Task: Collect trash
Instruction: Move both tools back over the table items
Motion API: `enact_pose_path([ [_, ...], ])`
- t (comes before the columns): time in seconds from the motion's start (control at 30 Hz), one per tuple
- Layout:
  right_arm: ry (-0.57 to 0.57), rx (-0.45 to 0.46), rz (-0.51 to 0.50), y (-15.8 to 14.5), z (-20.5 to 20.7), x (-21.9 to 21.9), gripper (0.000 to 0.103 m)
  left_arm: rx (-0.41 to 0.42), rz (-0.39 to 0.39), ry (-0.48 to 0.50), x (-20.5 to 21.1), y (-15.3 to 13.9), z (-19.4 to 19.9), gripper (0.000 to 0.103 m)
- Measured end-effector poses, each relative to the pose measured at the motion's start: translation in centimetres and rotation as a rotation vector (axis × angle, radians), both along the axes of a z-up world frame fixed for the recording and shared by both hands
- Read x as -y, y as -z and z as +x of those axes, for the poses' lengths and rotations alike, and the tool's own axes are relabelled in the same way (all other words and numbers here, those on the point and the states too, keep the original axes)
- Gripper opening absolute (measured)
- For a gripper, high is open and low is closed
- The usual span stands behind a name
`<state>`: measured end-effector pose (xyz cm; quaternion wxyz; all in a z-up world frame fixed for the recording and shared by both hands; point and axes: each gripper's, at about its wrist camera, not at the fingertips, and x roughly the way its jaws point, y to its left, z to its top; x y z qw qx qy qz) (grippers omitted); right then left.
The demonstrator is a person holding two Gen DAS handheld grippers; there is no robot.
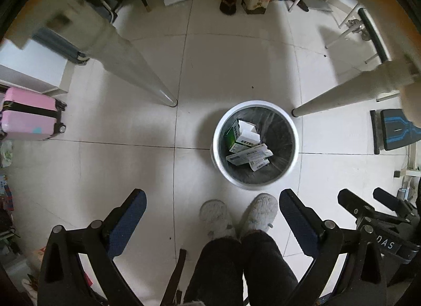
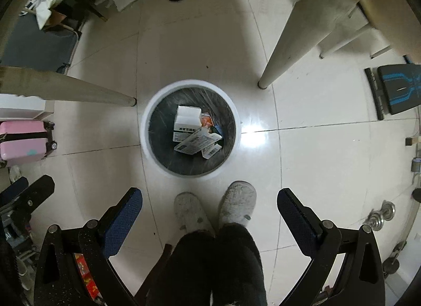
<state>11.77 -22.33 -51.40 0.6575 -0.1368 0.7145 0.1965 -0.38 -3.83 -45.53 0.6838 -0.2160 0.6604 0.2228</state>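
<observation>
Bin: round white plastic trash bin (image 2: pixel 147 145) with dark liner, on the tiled floor, between two pale counter legs (image 2: pixel 286 43).
Trash: white cardboard boxes (image 2: pixel 185 121) lying inside the bin.
Left tool (image 1: pixel 212 210): wide open, empty, above the bin.
Right tool (image 2: pixel 209 207): wide open, empty, above the bin.
Person: grey slippers (image 2: pixel 238 202) just beside the bin.

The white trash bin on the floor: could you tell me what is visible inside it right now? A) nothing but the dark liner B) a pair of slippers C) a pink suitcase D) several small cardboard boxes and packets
D: the white trash bin has a dark liner, and several small cardboard boxes lie in a pile at its bottom.
</observation>
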Motion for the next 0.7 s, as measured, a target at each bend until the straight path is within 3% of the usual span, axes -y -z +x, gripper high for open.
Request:
enact_pose_path([
  [0.47,-0.022,0.078,0.086,-20.6,-3.9,1.4,0.103,0.078,0.042,0.013,1.9,-15.2,-3.0,0.103],
  [0.7,-0.009,0.114,0.196,-28.7,-1.5,0.4,0.103,0.135,0.105,-0.07,-0.1,-20.3,-0.4,0.103],
])
